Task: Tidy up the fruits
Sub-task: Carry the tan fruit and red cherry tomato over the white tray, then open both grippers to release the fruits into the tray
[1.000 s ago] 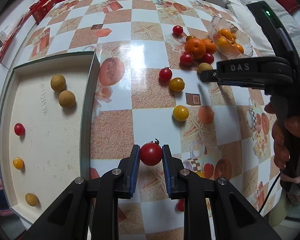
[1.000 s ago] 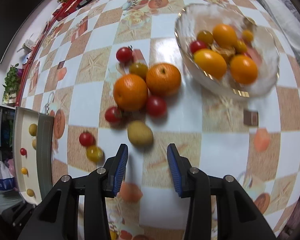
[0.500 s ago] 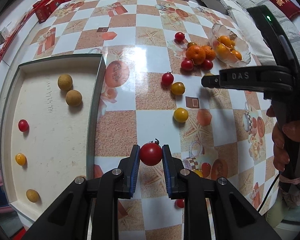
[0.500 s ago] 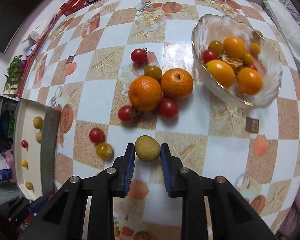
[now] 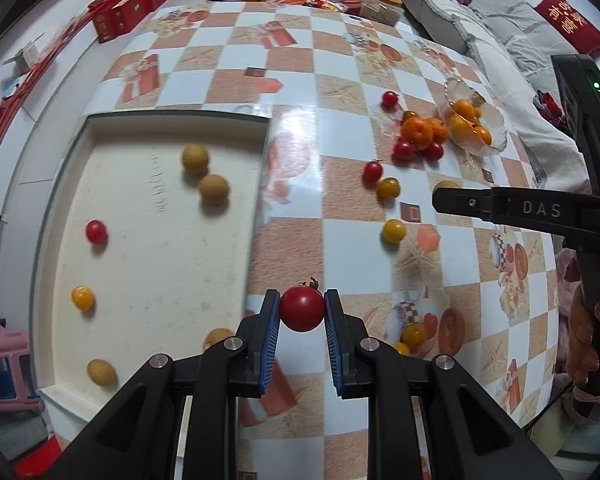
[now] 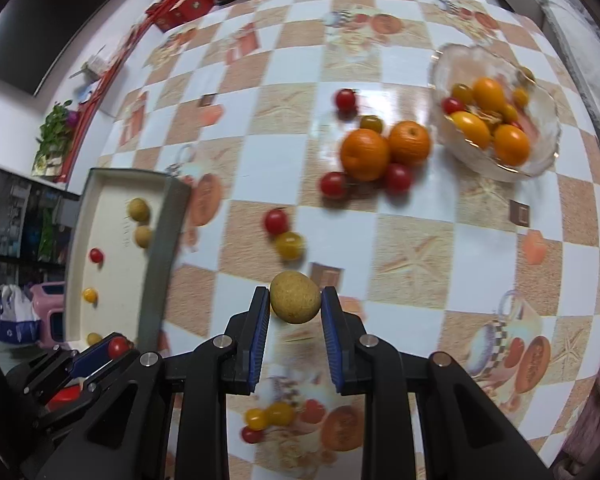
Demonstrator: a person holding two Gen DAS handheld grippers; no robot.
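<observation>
Left wrist view: the left gripper (image 5: 302, 309) pinches a red cherry tomato (image 5: 302, 309) between its blue pads, as it did a second ago. The white tray (image 5: 156, 120) now fills more of this view than before, and the tomato hangs near the tray's right wall, over the checkered tablecloth (image 5: 340, 60).

Right wrist view: this is the real change. A second ago the right gripper (image 6: 295, 304) stood open and empty above a brown longan (image 6: 295, 298); now its jaws are narrow and clamped on that fruit, which looks lifted clear of the cloth. The spot below the two oranges (image 6: 384, 148) is bare.

Judgement: both hands are loaded, so the pick step is done and the carry to the tray comes next. Tray contents already sit grouped by kind, so the longan likely belongs with the two longans in the tray (image 6: 140, 222), the tomato by the red one (image 5: 96, 232).

Orientation: the tomato's stem (image 5: 311, 282) points up and away from the camera. The longan is slightly oval, long axis running across the jaws, tilted a little down to the right.
</observation>
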